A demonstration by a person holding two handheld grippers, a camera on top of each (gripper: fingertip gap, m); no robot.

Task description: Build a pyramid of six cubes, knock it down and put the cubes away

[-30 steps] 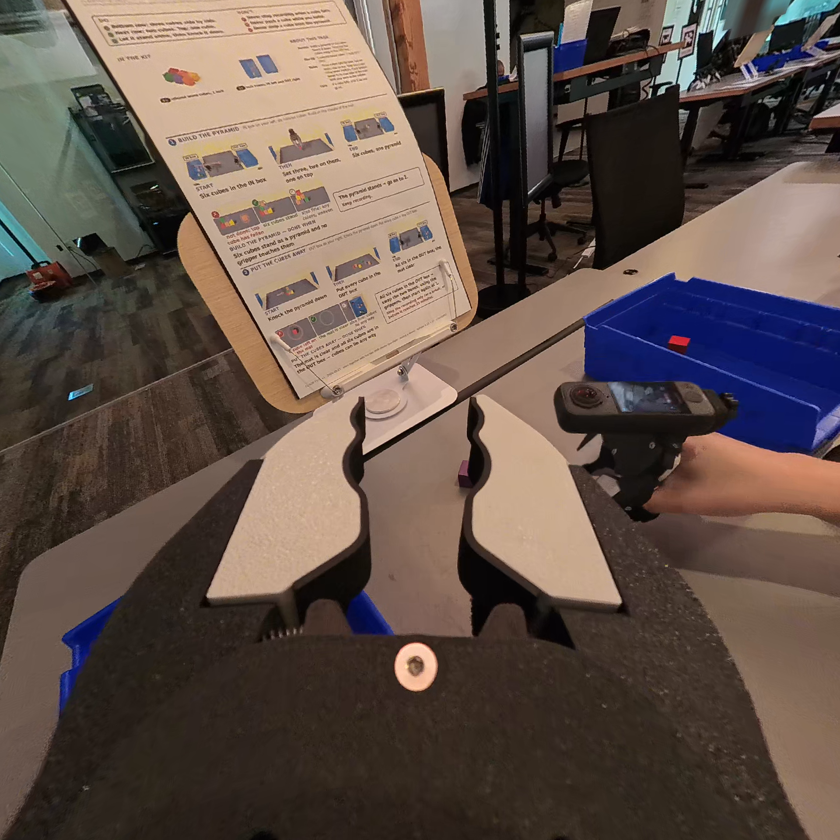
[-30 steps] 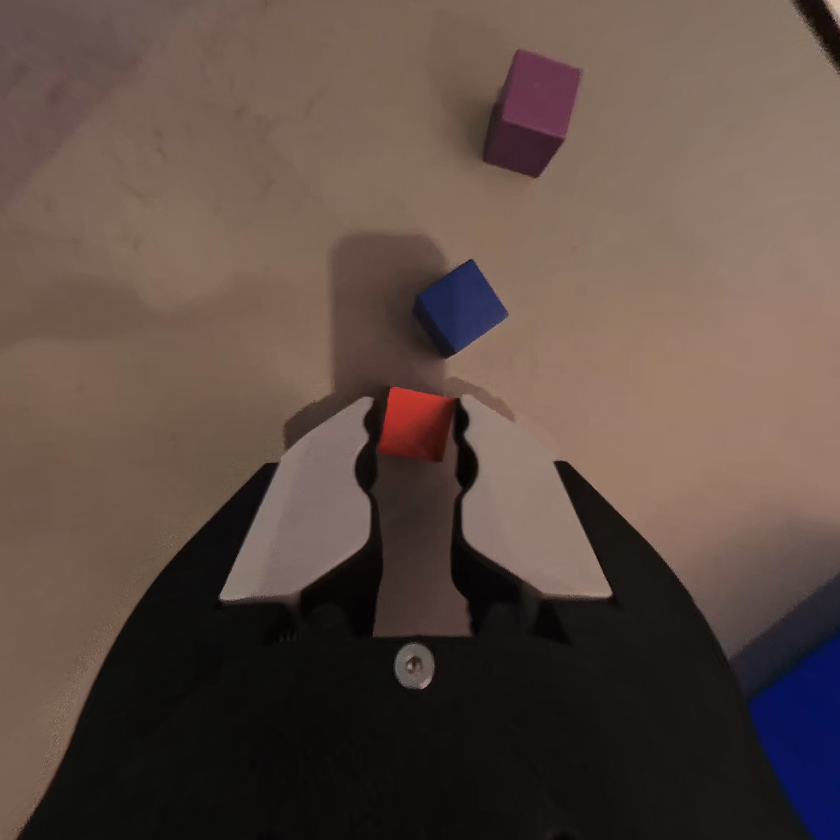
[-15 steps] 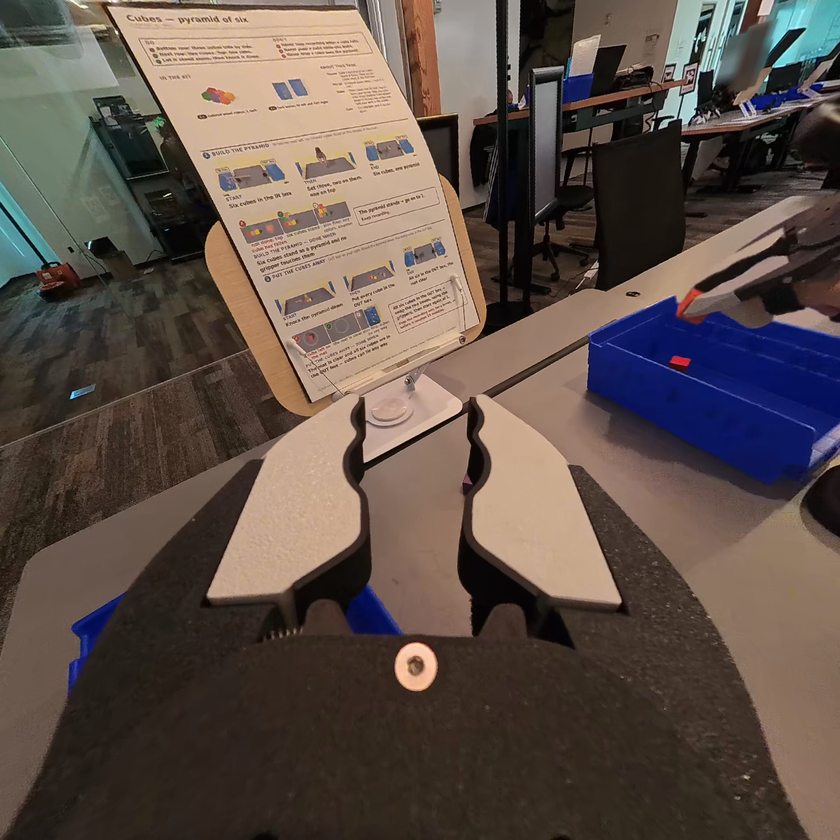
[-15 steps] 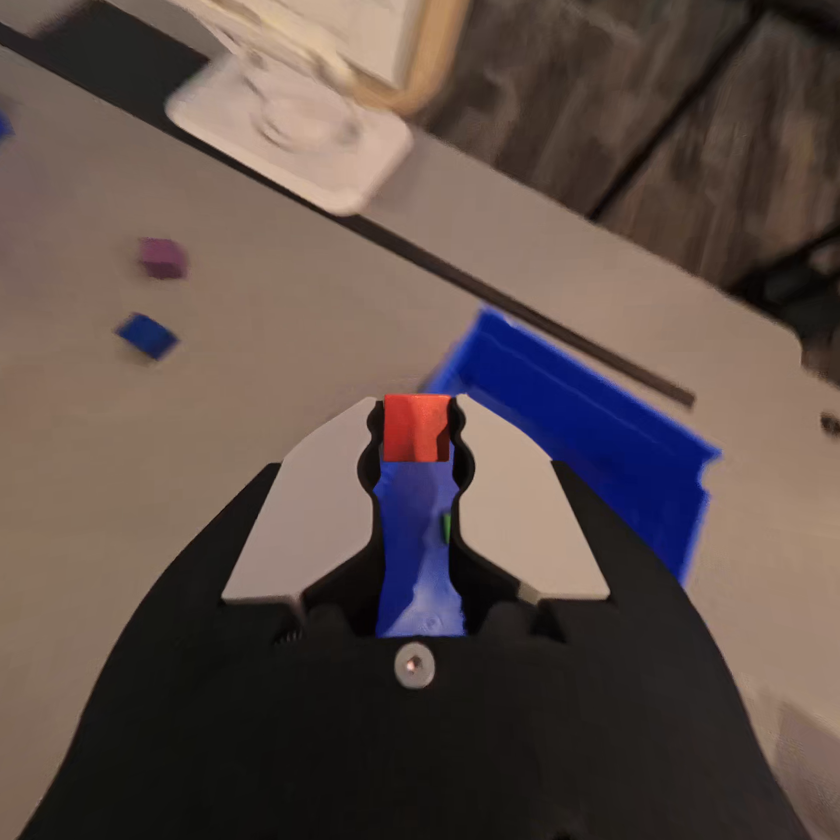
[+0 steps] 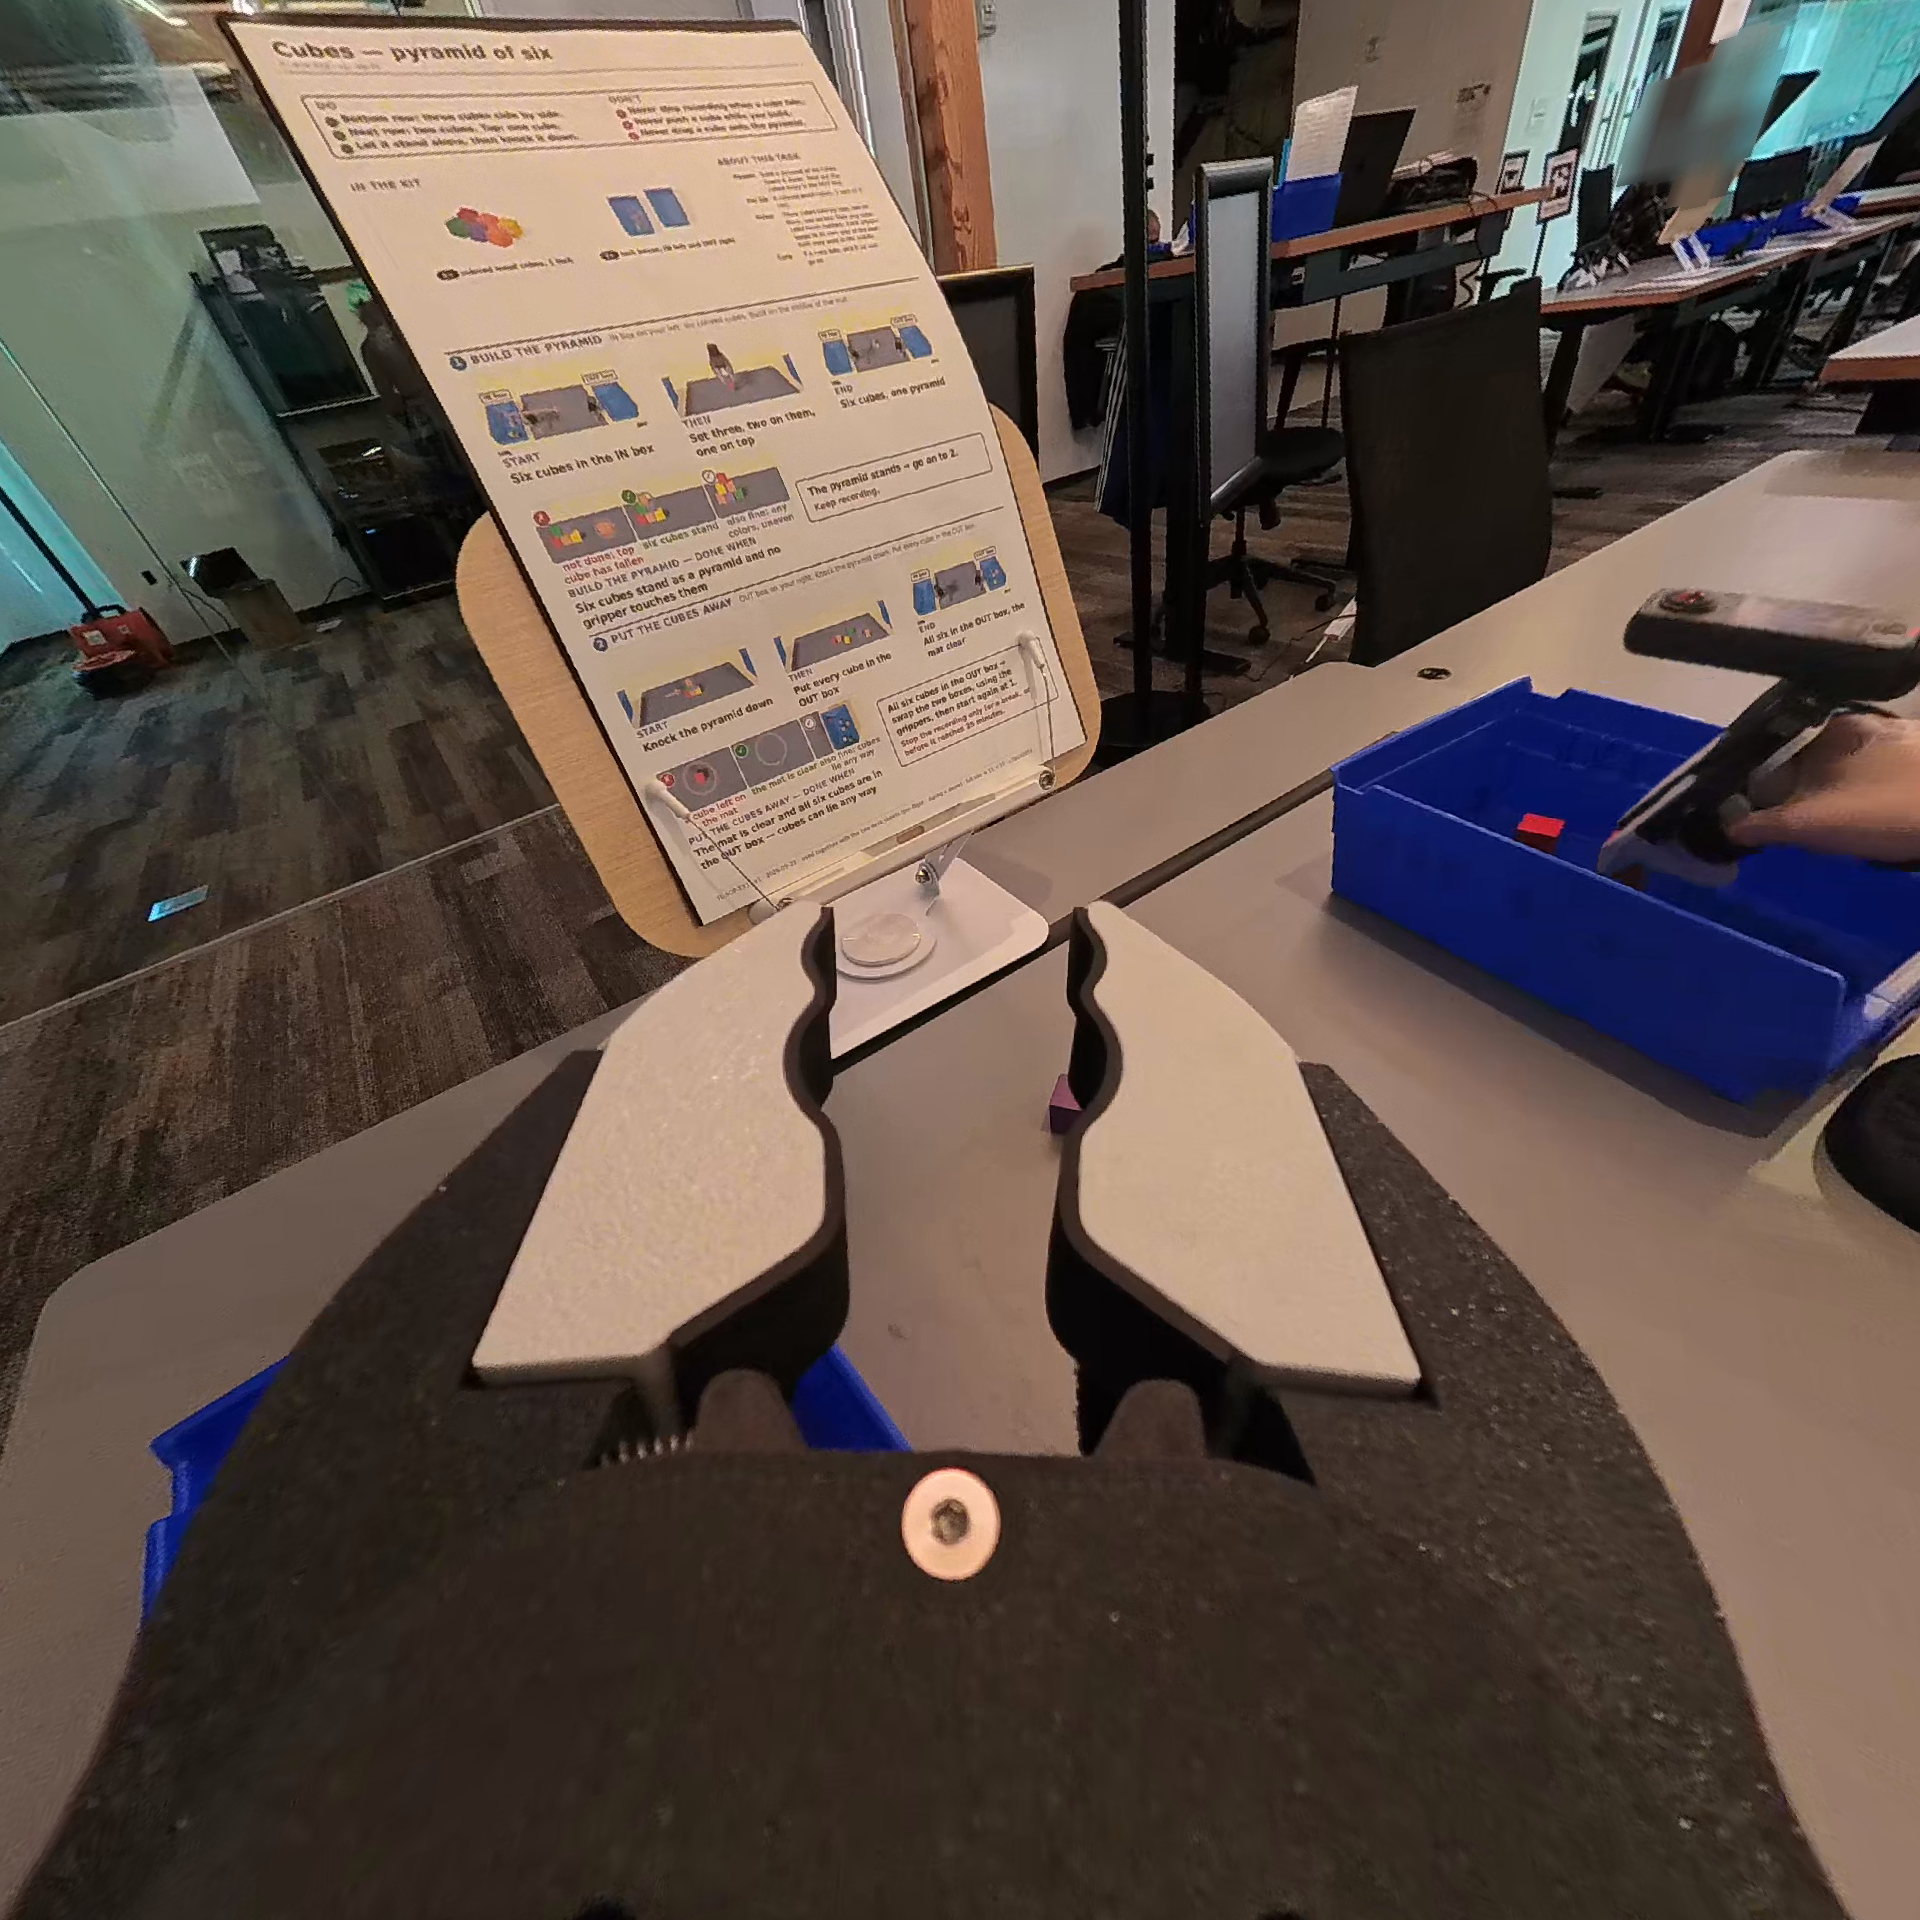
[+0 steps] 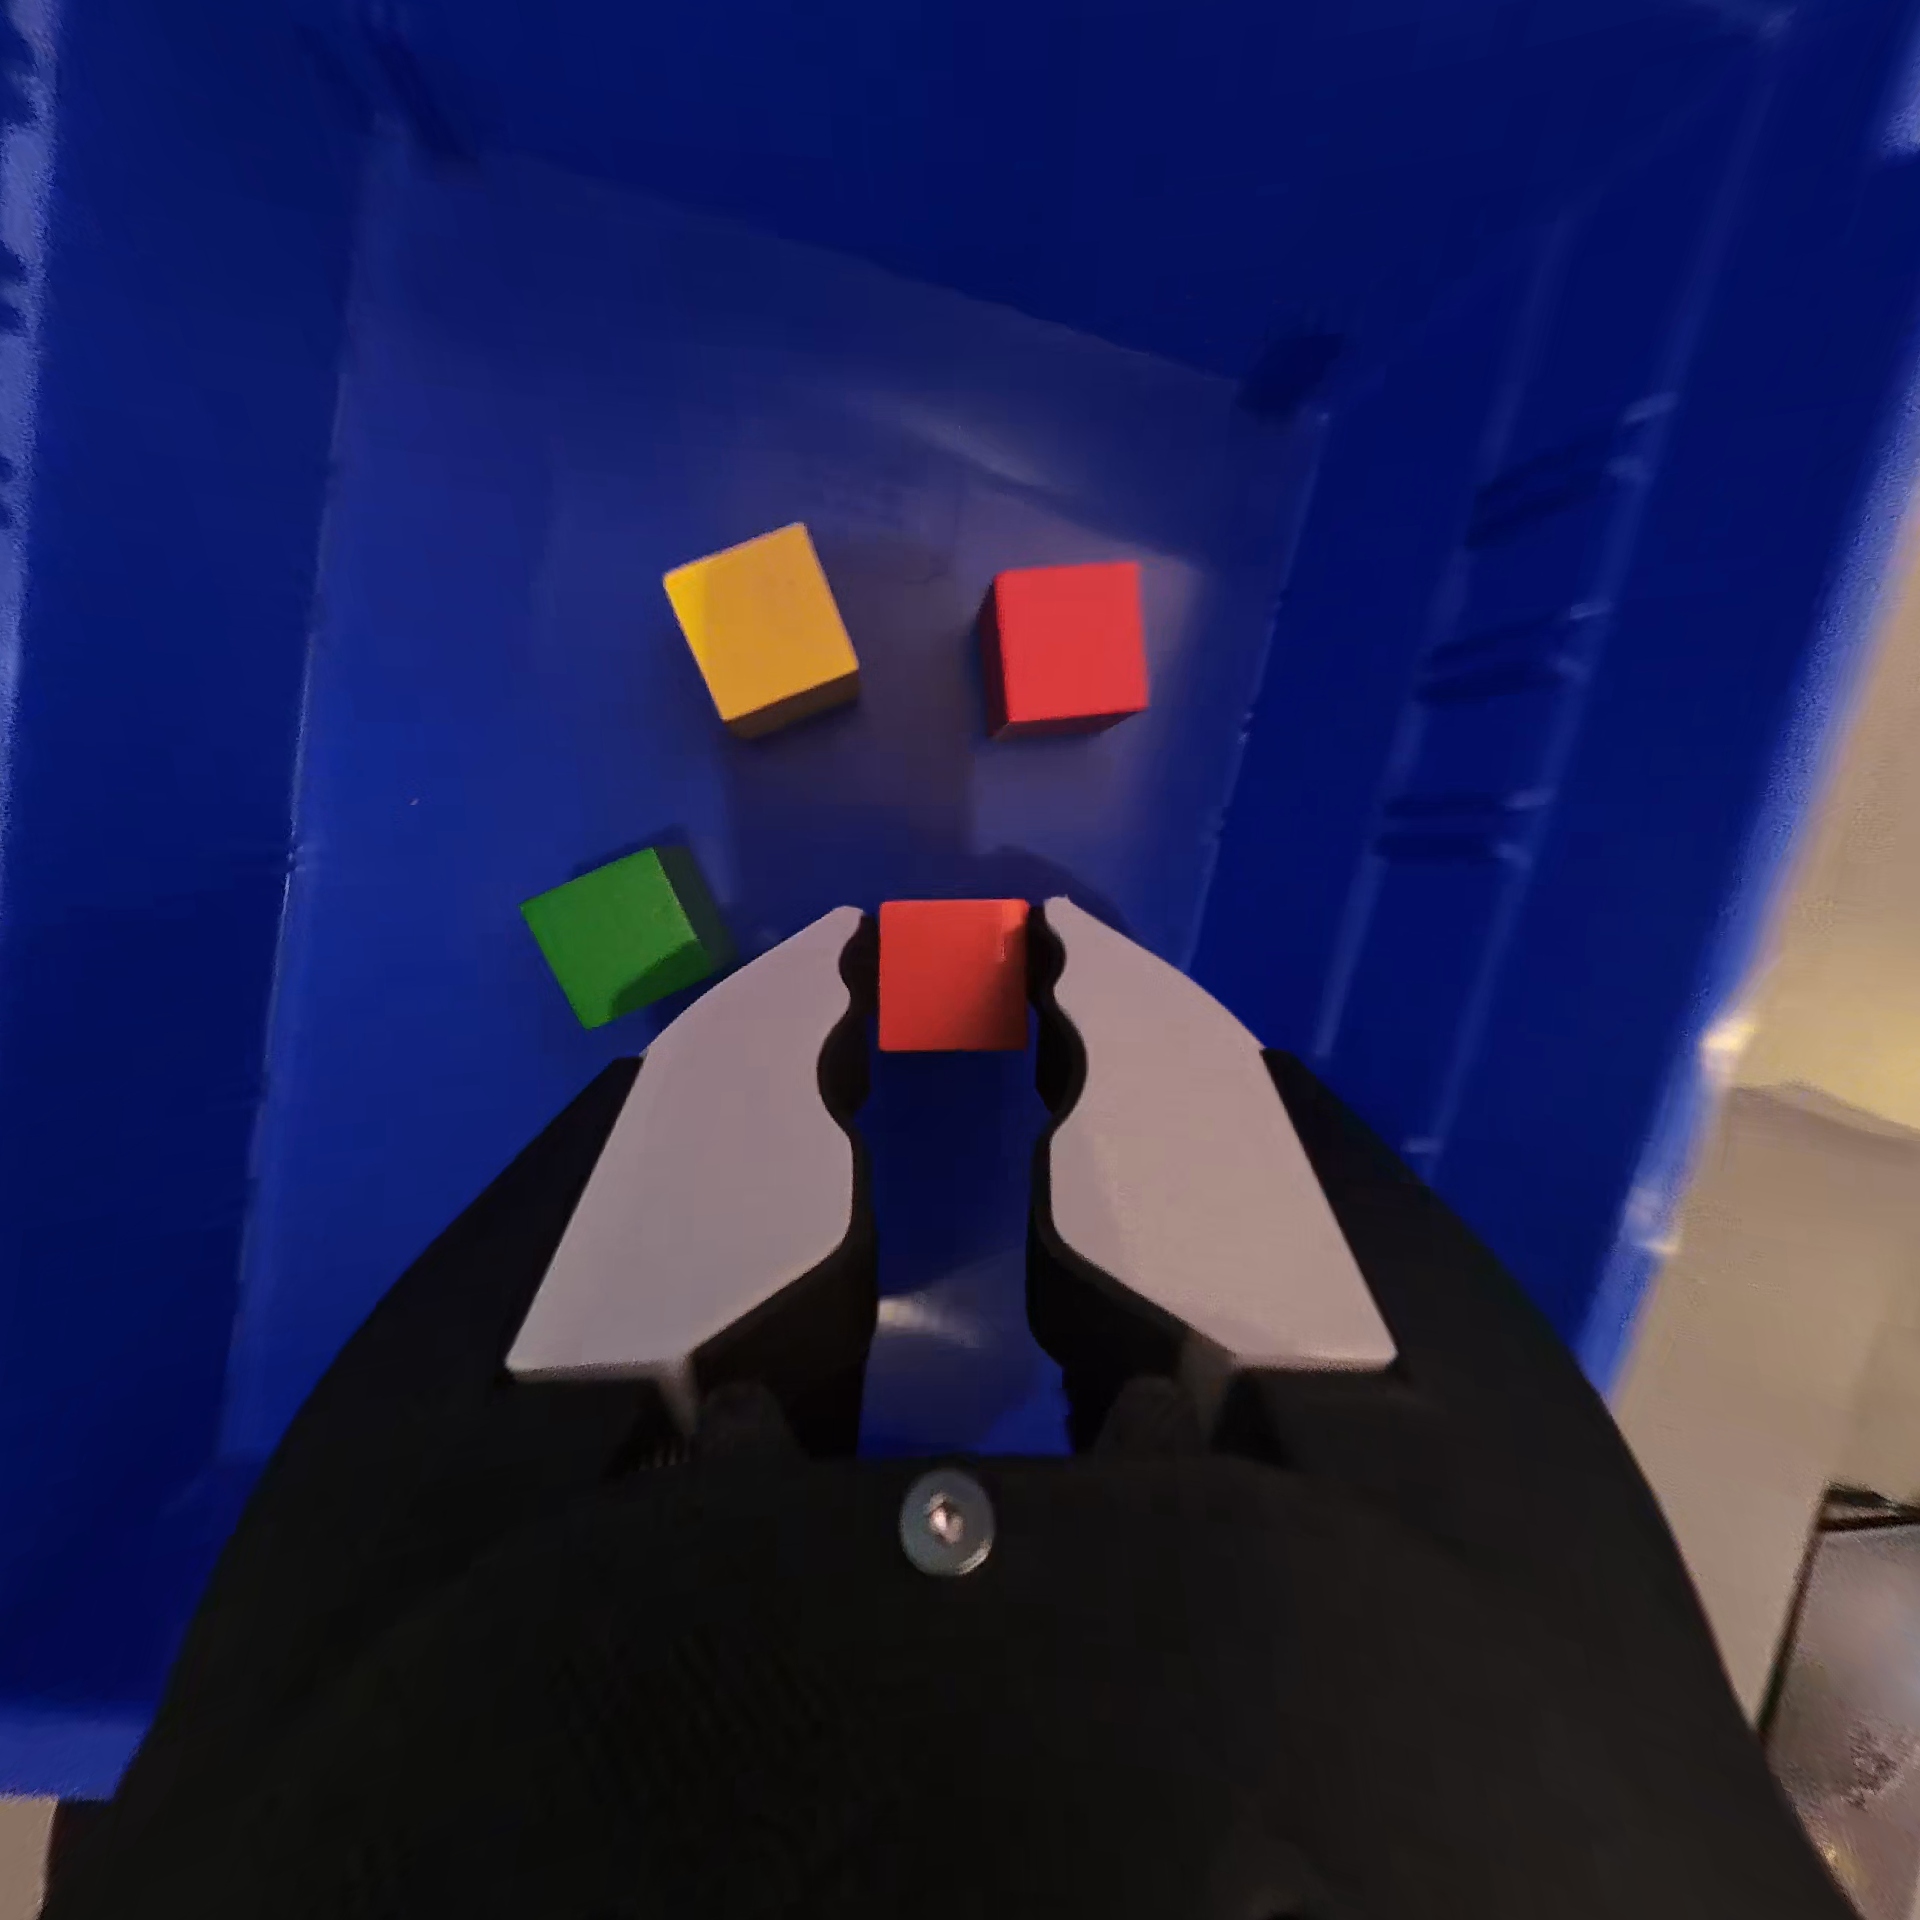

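While the right hand-held gripper (image 6: 952,914) pinches an orange cube (image 6: 953,975) (bin (image 6: 1558,727)), three cubes lie ahead.

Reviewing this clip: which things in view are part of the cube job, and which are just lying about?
Part of the job:
- orange-red cube gripped by right gripper
- yellow cube, red cube, green cube in blue bin
- purple cube on table
- second blue bin, left gripper, jaws open

Lying about:
- instruction sheet on stand
- office chairs

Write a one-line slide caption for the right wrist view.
Right gripper holds an orange-red cube inside the blue bin, above yellow, red and green cubes.
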